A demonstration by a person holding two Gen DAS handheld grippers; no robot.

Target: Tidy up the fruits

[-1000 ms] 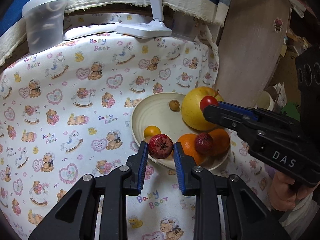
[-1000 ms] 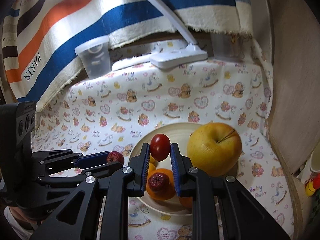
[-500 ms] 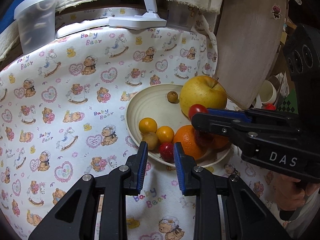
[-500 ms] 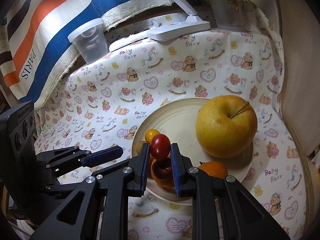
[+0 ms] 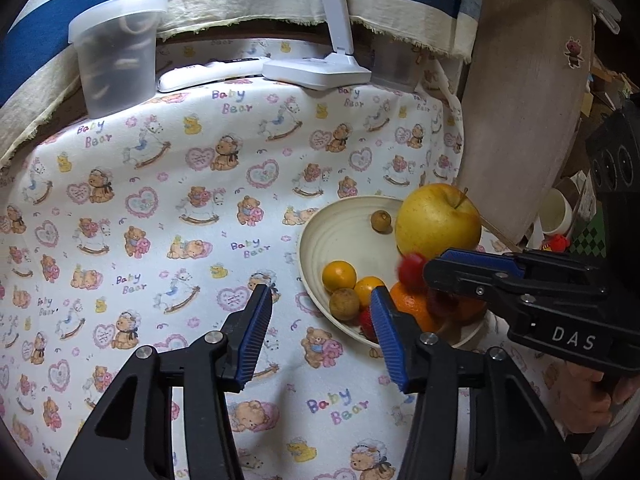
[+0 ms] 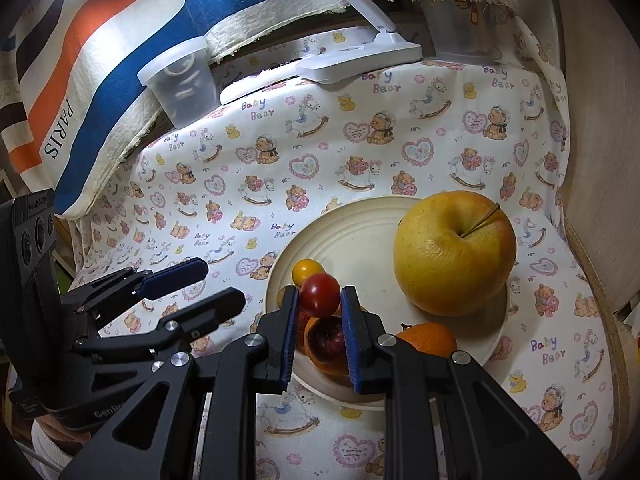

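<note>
Left gripper (image 5: 320, 336) fingers lately parted, empty, pomegranate gone; right gripper (image 6: 320, 304) fingers clamped on red tomato (image 6: 320, 294).

My right gripper (image 6: 320, 308) in matt black plastic with ribbed blue pads, glossy smooth red tomato (image 6: 320, 294), dull waxy yellow apple (image 6: 454, 252), glazed cream ceramic plate (image 6: 360, 236), printed cotton tablecloth (image 6: 280, 168), frosted plastic tub (image 6: 178, 80).

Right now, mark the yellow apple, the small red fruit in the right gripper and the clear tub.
yellow apple (image 6: 454, 252), right wrist view, its front skin.
small red fruit (image 6: 320, 294), right wrist view, its middle.
clear tub (image 5: 117, 68), left wrist view, its wall.
</note>
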